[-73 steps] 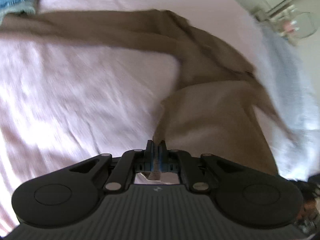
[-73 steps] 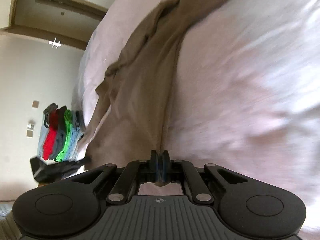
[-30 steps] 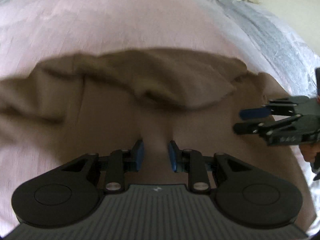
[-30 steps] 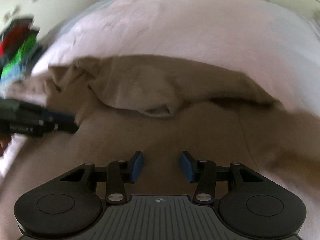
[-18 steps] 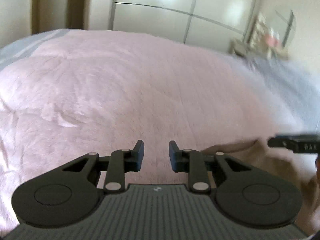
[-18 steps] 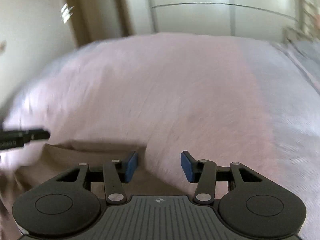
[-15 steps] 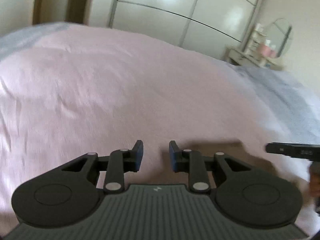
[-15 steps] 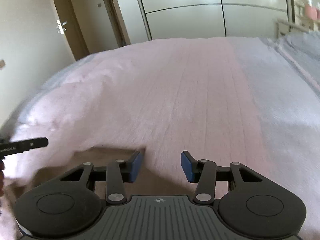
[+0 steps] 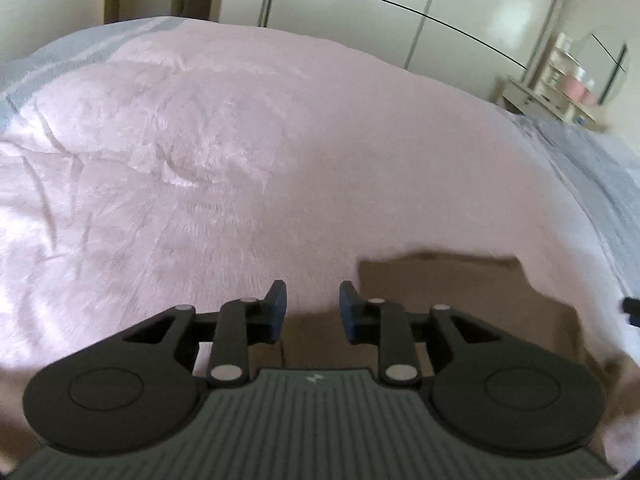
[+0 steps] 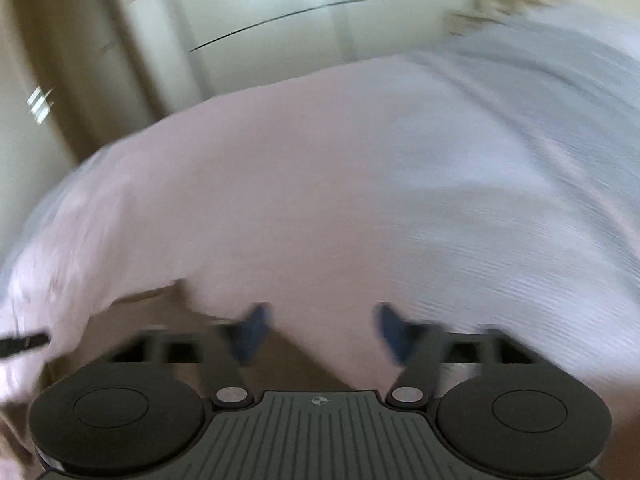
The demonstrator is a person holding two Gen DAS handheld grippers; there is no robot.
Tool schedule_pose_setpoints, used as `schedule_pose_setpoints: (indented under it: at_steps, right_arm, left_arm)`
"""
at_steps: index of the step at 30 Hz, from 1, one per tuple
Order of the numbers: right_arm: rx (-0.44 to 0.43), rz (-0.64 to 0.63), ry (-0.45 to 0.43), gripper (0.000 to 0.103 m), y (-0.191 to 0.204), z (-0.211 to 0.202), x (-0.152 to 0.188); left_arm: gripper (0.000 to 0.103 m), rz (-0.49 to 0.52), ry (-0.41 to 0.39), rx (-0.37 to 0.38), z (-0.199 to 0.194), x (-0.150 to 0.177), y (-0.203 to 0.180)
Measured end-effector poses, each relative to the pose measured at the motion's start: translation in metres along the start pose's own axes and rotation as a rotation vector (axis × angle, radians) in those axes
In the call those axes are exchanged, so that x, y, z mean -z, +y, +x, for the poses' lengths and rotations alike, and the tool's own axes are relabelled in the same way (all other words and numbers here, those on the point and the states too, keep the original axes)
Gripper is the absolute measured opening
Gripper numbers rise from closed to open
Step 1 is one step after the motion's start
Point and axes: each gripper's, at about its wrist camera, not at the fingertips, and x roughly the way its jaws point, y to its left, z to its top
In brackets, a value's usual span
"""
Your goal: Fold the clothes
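A brown garment (image 9: 460,288) lies flat on the pink bedspread (image 9: 200,168), its far edge straight, low and right of centre in the left wrist view. My left gripper (image 9: 313,300) is open above its near left part, nothing between the blue pads. The right wrist view is blurred; there the same brown garment (image 10: 148,316) shows at the lower left. My right gripper (image 10: 320,322) is open wide over the bedspread (image 10: 320,200), holding nothing. A tip of the other gripper (image 10: 24,344) pokes in at that view's left edge.
White wardrobe doors (image 9: 360,12) stand beyond the bed. A dressing table with a round mirror (image 9: 576,84) sits at the far right. A grey-blue sheet (image 10: 540,128) covers the bed's right side. A door (image 10: 60,80) is at the left.
Both grippers let go of the brown garment, opened and tilted up from it toward the far side of the bed. The right gripper is swinging, its view blurred.
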Motion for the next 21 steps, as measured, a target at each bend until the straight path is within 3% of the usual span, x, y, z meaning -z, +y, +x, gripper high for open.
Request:
schedule_pose_setpoints:
  at_steps: [7, 8, 10, 13, 15, 17, 19, 21]
  right_arm:
    - [0.251, 0.499, 0.003, 0.078, -0.193, -0.153, 0.064]
    - [0.286, 0.585, -0.014, 0.073, -0.216, -0.169, 0.075]
    - [0.272, 0.782, -0.072, 0.068, -0.259, -0.184, 0.093]
    - [0.179, 0.994, -0.138, 0.068, -0.295, -0.176, 0.105]
    - [0.165, 0.999, -0.141, 0.064, -0.301, -0.167, 0.101]
    - [0.174, 0.950, -0.114, 0.004, -0.299, -0.154, 0.093]
    - [0.245, 0.866, -0.079, 0.002, -0.288, -0.147, 0.089]
    - [0.294, 0.799, -0.138, 0.002, -0.280, -0.163, 0.087]
  left_arm:
    - [0.023, -0.094, 0.039, 0.055, -0.068, 0.046, -0.010]
    - [0.023, -0.120, 0.050, 0.053, -0.073, 0.054, -0.010]
    - [0.024, -0.181, 0.073, 0.050, -0.082, 0.068, -0.012]
    - [0.023, -0.294, 0.095, 0.044, -0.091, 0.082, -0.007]
    - [0.023, -0.336, 0.089, 0.042, -0.095, 0.087, -0.001]
    - [0.023, -0.377, 0.078, 0.041, -0.104, 0.088, 0.005]
    - [0.023, -0.389, 0.061, 0.025, -0.116, 0.089, 0.013]
    - [0.024, -0.391, 0.044, 0.000, -0.129, 0.090, 0.023]
